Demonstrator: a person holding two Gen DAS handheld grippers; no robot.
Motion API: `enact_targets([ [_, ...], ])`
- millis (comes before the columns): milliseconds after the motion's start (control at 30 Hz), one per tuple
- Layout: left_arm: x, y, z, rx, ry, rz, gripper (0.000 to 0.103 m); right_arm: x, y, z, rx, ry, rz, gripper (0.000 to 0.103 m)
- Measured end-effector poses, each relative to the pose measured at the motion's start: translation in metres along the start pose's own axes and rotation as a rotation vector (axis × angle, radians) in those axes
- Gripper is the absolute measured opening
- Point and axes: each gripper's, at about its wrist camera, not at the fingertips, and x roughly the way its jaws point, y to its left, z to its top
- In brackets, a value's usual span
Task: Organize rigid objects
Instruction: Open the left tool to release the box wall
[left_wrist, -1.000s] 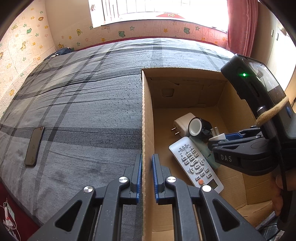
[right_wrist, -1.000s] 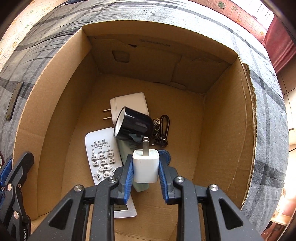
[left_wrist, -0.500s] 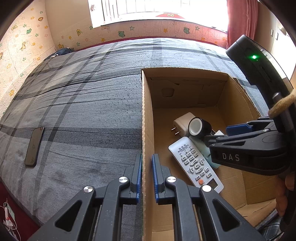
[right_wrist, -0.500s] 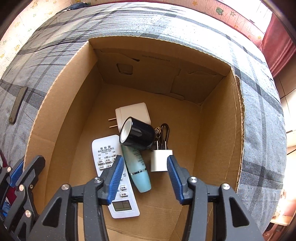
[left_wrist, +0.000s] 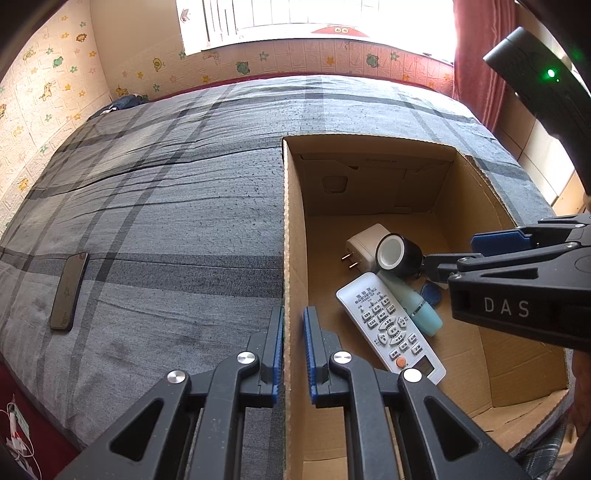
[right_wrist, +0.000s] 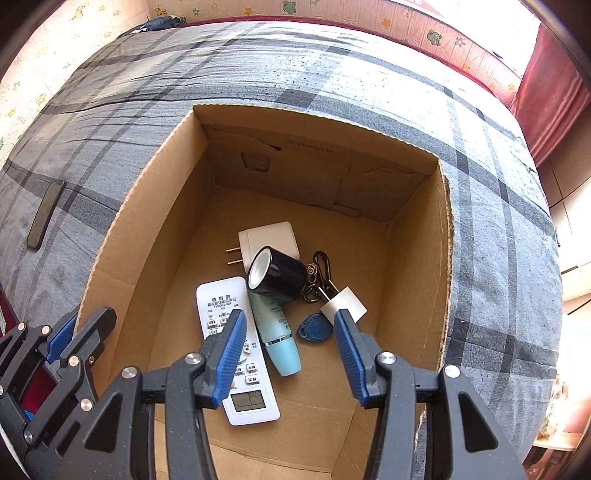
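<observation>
An open cardboard box (right_wrist: 140, 206) (left_wrist: 291, 229) sits on the bed. In it lie a white remote (right_wrist: 221, 306) (left_wrist: 384, 325), a pale blue tube (right_wrist: 279, 332), a black cylinder (right_wrist: 280, 275), a large white plug adapter (right_wrist: 269, 238), a key ring (right_wrist: 321, 269), a blue tag (right_wrist: 314, 326) and a small white charger cube (right_wrist: 345, 302). My right gripper (right_wrist: 290, 354) is open and empty above the box. My left gripper (left_wrist: 293, 343) is shut on the box's left wall. A dark phone (left_wrist: 68, 291) (right_wrist: 46, 214) lies on the bed to the left.
The grey plaid bed cover (left_wrist: 166, 206) spreads left of and behind the box. A dark bundle (left_wrist: 122, 103) lies at the far bed edge by the wall. A red curtain (left_wrist: 480, 55) hangs at the right. White cables (left_wrist: 14, 435) lie by the bed's near corner.
My right gripper opened and let go of the small white charger cube, which now lies in the box by the key ring. The gripper then rose and drew back. The left gripper stayed put.
</observation>
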Motion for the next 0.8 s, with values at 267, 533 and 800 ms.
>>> enact_targets([
  [267, 0.0, 0.0, 0.001, -0.003, 0.002, -0.001, 0.011, -0.02, -0.016, -0.007, 0.031, -0.028, 0.002, 0.075],
  [533, -0.001, 0.0, 0.0, -0.004, 0.002, 0.0, 0.011, -0.038, -0.028, -0.02, 0.047, -0.057, 0.001, 0.098],
  [800, -0.006, 0.0, 0.0, -0.002, -0.002, 0.005, 0.011, -0.057, -0.041, -0.038, 0.067, -0.09, 0.007, 0.103],
])
